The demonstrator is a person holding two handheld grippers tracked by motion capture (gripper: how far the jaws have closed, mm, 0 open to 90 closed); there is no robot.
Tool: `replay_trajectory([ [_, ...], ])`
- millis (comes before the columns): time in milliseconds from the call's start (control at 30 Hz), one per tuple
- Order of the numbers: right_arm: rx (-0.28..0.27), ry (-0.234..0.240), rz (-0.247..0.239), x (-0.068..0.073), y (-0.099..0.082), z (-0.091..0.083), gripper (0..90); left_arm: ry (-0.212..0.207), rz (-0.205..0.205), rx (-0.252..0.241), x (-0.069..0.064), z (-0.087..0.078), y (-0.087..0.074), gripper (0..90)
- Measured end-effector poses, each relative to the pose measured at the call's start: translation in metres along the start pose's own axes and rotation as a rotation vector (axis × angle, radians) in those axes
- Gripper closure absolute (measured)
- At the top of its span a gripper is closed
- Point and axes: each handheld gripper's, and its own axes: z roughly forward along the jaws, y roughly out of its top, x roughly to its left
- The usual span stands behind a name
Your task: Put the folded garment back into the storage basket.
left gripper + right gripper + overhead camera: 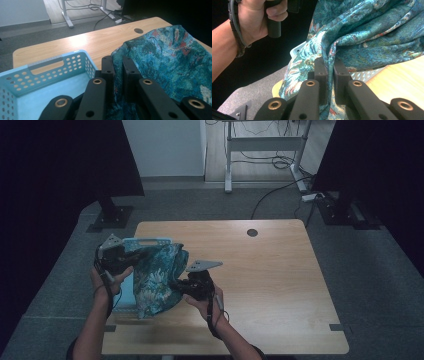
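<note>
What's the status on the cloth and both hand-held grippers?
Left hand-held gripper shut on the teal patterned cloth. Right hand-held gripper shut on it too. Cloth held up over the light blue basket, wooden table beyond.

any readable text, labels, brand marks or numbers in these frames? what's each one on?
None to quote.
The patterned cloth carries a leaf-like print, no lettering.
The blue basket has holes and a handle slot, no label showing.
The left gripper, the right gripper and the wooden table show no markings.
</note>
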Motion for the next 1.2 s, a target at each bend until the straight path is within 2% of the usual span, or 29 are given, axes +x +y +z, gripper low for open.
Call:
replay_trajectory([
  [733, -0.004, 0.002, -0.004, -0.001, 0.009, 0.014, 84.1, 0.012, -0.006, -0.009, 0.012, -0.005, 0.002, 81.6],
  [1200, -0.002, 0.003, -0.008, 0.001, 0.015, 0.025, 84.1, 0.025, -0.013, -0.013, 0.025, -0.011, 0.003, 81.6],
])
